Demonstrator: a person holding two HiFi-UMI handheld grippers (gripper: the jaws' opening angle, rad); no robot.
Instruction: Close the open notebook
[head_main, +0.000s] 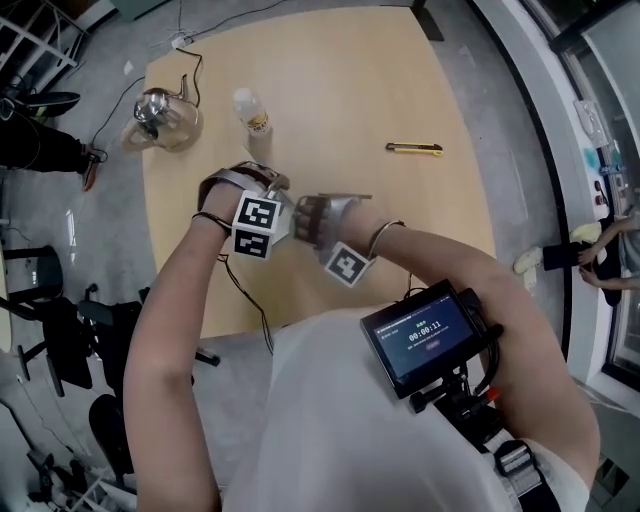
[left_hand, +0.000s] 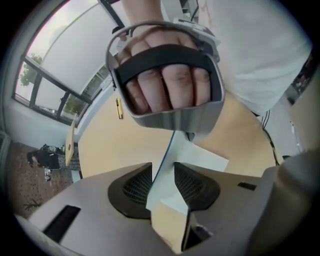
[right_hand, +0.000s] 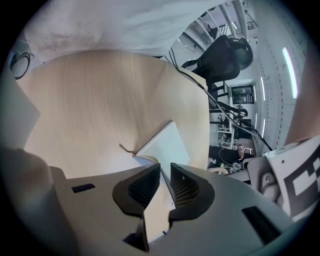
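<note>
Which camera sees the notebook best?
The right gripper view: the notebook shows its white face, page edges and ribbon, with one edge held by the right gripper. The left gripper view shows only a white page upright between the open jaws of the left gripper. In the head view both grippers hide it.

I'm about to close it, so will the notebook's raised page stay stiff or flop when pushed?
Probably floppy and light: the notebook page looks thin, standing edge-on between the left gripper's open jaws. It may curl rather than fold flat, since the right gripper pinches only its edge.
</note>
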